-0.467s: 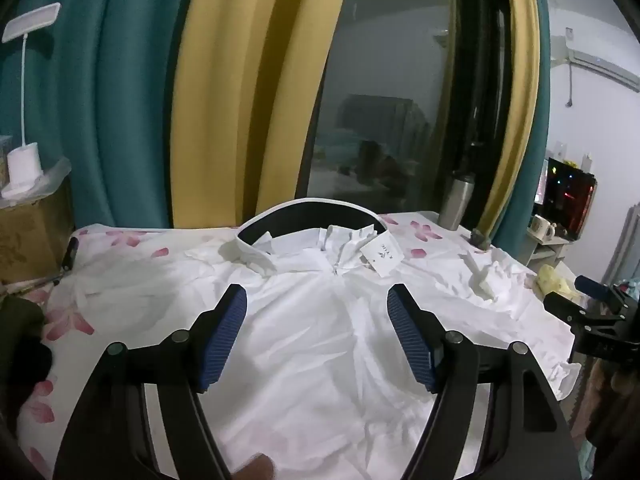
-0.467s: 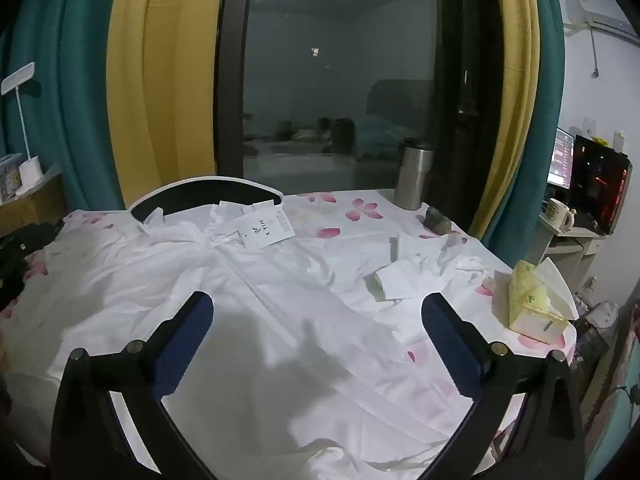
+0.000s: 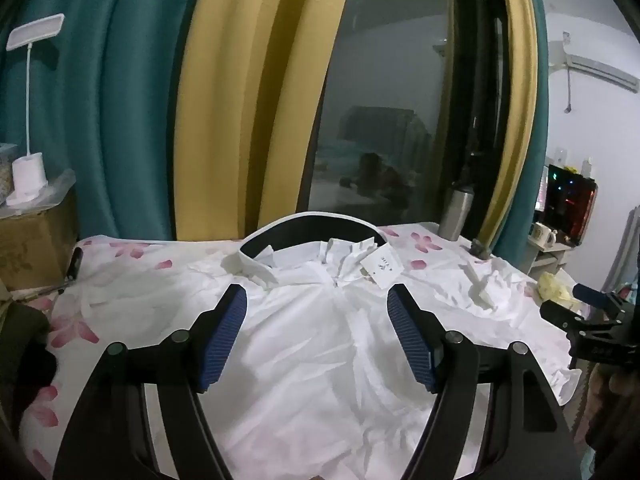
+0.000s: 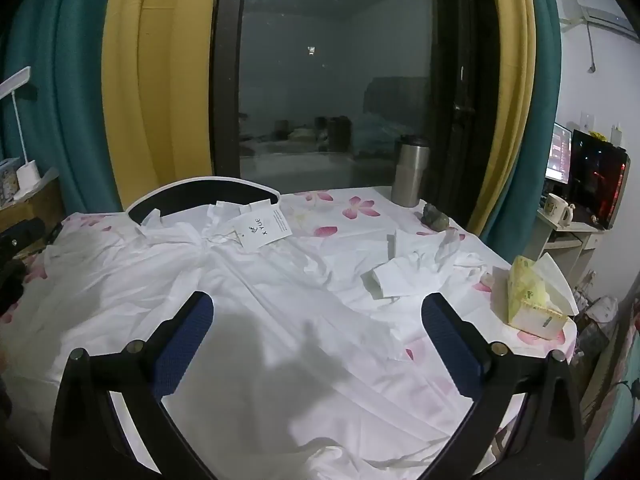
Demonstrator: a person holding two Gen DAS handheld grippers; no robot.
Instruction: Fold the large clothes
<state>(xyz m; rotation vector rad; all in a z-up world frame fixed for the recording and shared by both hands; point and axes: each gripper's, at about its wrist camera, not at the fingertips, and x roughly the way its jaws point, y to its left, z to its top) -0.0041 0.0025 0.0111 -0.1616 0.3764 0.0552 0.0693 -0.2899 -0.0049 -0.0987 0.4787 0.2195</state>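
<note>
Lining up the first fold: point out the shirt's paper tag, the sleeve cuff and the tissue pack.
paper tag [image 4: 264,229], right wrist view, middle of the printed card.
sleeve cuff [image 4: 396,280], right wrist view, flat face of the cuff.
tissue pack [image 4: 528,300], right wrist view, yellow side.

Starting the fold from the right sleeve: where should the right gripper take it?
Grip the sleeve cuff, coming from the right: it lies loose atop the white shirt, edge lifted, nearest the open right gripper.

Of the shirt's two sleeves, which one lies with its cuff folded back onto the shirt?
The sleeve nearest the tissue box; the other sleeve lies spread toward the lamp side.
</note>
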